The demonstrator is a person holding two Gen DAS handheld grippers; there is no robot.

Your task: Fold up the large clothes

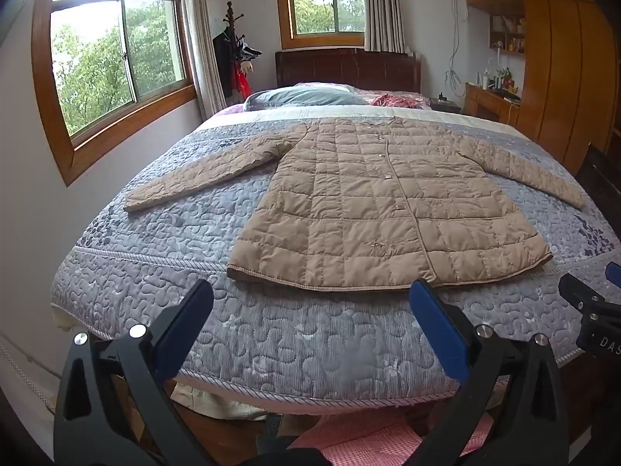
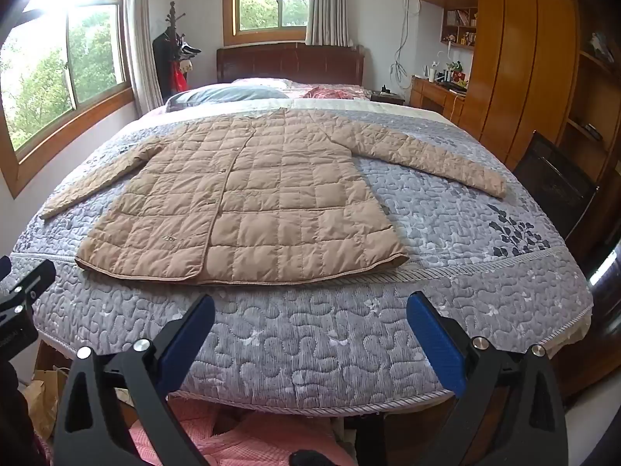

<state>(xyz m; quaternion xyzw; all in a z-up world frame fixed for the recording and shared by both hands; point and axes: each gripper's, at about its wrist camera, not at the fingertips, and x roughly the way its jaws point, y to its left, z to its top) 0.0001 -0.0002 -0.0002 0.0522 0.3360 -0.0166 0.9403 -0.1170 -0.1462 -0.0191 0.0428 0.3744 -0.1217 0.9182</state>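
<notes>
A tan quilted coat point(image 1: 372, 202) point(image 2: 248, 202) lies flat and buttoned on the bed, front up, hem toward me, both sleeves spread out to the sides. My left gripper point(image 1: 312, 291) hovers open over the foot of the bed, short of the hem, with nothing between its blue pads point(image 1: 438, 326). My right gripper point(image 2: 310, 303) is open too, just before the hem's right half, also with nothing in it. The right gripper's edge shows at the right of the left wrist view point(image 1: 594, 303).
The bed's grey-blue quilted cover point(image 2: 310, 341) reaches the foot edge below me. Pillows point(image 1: 302, 97) and a dark headboard point(image 1: 349, 68) lie at the far end. A wooden wardrobe point(image 2: 516, 70) and a dark chair point(image 2: 555, 182) stand at the right; a window wall point(image 1: 116, 58) is on the left.
</notes>
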